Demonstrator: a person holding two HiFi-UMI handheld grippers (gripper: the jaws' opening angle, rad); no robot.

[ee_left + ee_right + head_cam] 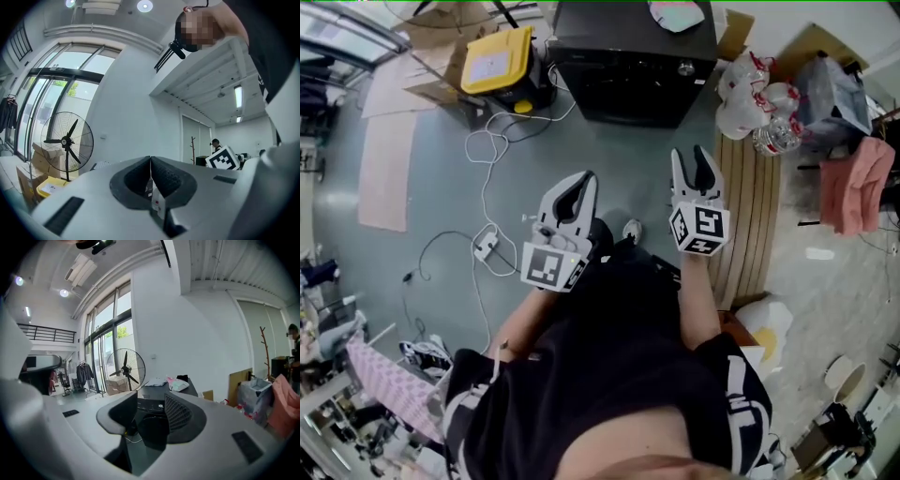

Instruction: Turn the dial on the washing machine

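The black washing machine (633, 61) stands on the floor ahead of me, and a small round dial (685, 67) shows near its right front corner. My right gripper (694, 161) is held out in the air short of the machine, open, with nothing between its jaws. In the right gripper view the machine (150, 405) shows through the gap of that gripper (150, 394). My left gripper (574, 192) hangs lower and to the left, shut and empty. In its own view the left gripper (150, 159) points at a white wall, with its jaws touching.
A yellow box (497, 58) and cardboard lie left of the machine. White cables (487, 150) and a power strip (485, 246) trail over the floor. A wooden board (755, 206), bags of bottles (759, 108) and a pink cloth (853, 183) are on the right. A standing fan (125, 369) is by the windows.
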